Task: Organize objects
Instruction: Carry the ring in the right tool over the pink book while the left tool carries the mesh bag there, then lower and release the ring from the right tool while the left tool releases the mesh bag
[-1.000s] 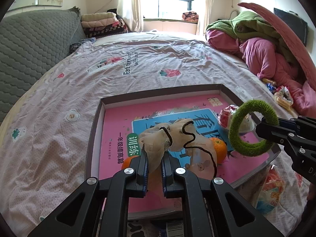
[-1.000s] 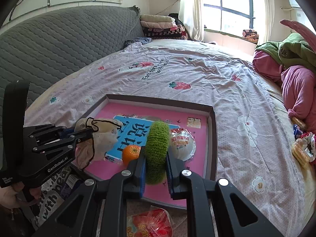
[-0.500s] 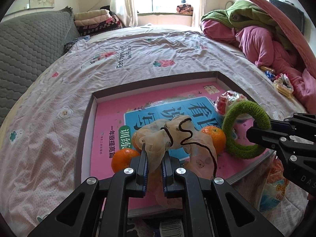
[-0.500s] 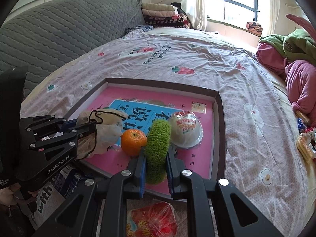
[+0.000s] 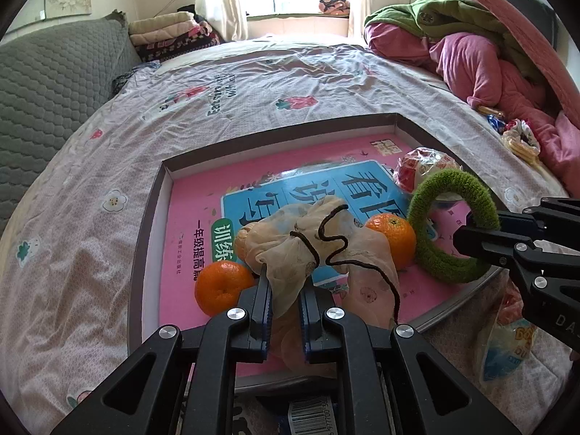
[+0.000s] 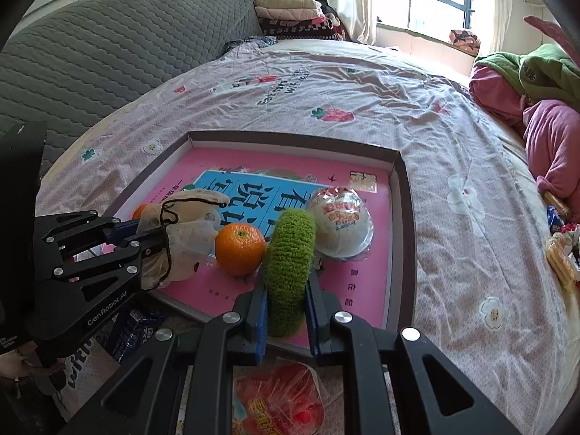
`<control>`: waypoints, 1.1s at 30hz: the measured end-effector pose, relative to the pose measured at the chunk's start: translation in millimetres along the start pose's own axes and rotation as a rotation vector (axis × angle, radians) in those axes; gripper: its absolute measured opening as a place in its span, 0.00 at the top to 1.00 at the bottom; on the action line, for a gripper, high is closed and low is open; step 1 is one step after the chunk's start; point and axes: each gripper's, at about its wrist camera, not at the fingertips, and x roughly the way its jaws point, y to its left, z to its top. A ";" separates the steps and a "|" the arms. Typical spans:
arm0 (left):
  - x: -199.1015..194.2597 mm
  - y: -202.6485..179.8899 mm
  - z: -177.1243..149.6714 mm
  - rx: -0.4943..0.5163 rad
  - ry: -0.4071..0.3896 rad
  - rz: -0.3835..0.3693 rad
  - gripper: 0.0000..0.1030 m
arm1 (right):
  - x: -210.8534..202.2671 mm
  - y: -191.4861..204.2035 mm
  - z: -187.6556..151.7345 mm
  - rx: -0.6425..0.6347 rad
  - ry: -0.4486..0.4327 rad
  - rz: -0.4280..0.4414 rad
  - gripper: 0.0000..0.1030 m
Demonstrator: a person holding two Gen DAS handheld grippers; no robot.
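Observation:
A shallow grey tray (image 5: pixel 145 239) on the bed holds a pink and blue book. My left gripper (image 5: pixel 284 282) has a beige drawstring pouch (image 5: pixel 308 239) between its pads; its jaws are opening slightly. The pouch slumps on the book between two oranges (image 5: pixel 221 286) (image 5: pixel 393 233). My right gripper (image 6: pixel 286 282) is shut on a fuzzy green ring (image 6: pixel 290 250), upright at the tray's near edge beside an orange (image 6: pixel 239 248) and a wrapped white snack bowl (image 6: pixel 340 221). Each gripper shows in the other's view, the left gripper (image 6: pixel 156 232) and the right gripper (image 5: pixel 467 232).
A red snack packet (image 6: pixel 279 398) lies just under the tray's near edge, and a printed bag (image 5: pixel 507 340) lies to its right. Pink and green bedding (image 5: pixel 482 50) is piled at the far right. A grey quilted headboard (image 6: pixel 108 54) and folded blankets (image 5: pixel 170 32) stand at the back.
Both grippers have tipped a little, and the pouch and ring sit lower over the tray. An orange left of the pouch has come out from behind my left fingers.

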 end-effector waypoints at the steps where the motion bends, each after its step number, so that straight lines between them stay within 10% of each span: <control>1: -0.4 0.0 -0.7 0.001 0.003 -0.003 0.87 | -0.1 -0.1 -0.5 0.001 0.002 0.000 0.82; 33: -12.1 9.3 -0.4 -0.064 0.018 -0.061 0.74 | -9.4 -11.9 -5.2 0.007 0.011 -0.056 0.63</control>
